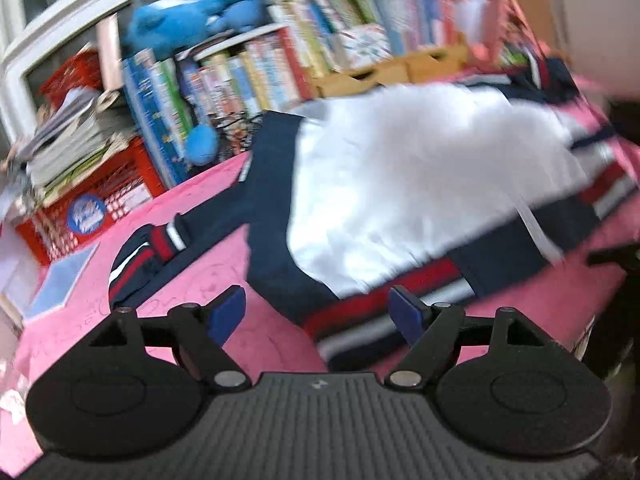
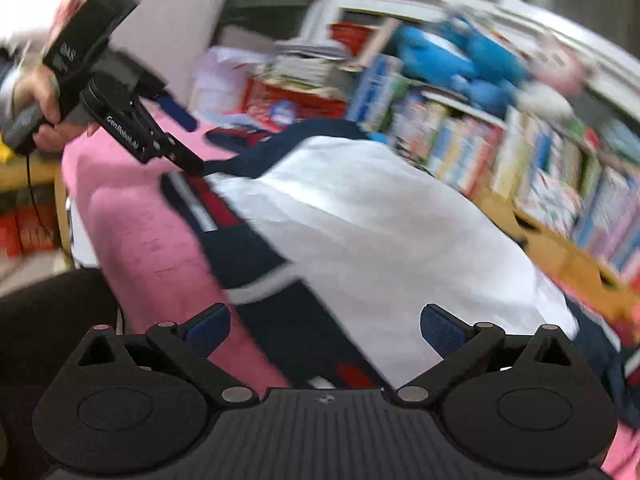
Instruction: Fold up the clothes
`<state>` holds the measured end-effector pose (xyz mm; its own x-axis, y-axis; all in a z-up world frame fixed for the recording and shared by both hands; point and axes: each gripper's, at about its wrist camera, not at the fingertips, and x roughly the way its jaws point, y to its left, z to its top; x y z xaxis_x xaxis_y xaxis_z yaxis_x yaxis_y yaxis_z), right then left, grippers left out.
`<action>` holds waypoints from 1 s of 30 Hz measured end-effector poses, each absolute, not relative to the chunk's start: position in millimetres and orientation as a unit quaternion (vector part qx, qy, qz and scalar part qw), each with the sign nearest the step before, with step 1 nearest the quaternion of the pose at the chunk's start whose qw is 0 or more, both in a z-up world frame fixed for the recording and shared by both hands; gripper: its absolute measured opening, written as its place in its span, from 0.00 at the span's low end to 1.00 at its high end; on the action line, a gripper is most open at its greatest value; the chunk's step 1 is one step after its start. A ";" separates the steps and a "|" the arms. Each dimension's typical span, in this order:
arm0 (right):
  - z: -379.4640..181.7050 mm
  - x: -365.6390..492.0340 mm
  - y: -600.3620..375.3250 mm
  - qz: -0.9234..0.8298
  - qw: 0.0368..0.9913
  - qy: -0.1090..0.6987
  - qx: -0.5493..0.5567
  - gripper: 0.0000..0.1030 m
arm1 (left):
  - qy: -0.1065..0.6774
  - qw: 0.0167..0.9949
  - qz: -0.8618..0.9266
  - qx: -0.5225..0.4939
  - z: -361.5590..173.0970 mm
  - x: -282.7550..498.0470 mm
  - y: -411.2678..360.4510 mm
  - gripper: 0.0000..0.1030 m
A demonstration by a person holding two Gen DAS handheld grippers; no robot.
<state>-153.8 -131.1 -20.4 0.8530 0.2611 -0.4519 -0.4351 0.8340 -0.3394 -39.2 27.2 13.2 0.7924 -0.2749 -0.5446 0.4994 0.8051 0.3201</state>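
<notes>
Satiny white-lined navy jacket [image 1: 400,184] lies rumpled on pink tabletop [image 1: 208,272].

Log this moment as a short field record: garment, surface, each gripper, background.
garment: jacket, white lining up, navy edges, red and white striped trim, spread out
sleeve: one sleeve stretched out to the side, striped cuff
surface: pink table
left gripper: open, empty, above the striped hem
right gripper: open, empty, over the garment's edge
background: bookshelf full of books, blue plush toy on top, red crate
image quality: motion-blurred
</notes>
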 end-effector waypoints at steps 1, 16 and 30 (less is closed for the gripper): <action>-20.1 -150.9 -131.4 0.176 0.940 0.196 -0.216 1.00 | 0.243 0.914 -0.219 0.239 8.5 -49.2 25.0 0.76; -15.8 -109.9 -140.7 0.034 0.973 0.178 -0.146 1.00 | 0.195 0.935 -0.151 0.256 -3.3 -44.6 -3.6 0.83; -21.0 -134.2 -150.5 -0.022 0.978 0.154 -0.139 1.00 | 0.096 0.979 -0.031 0.177 65.5 -42.3 18.9 0.85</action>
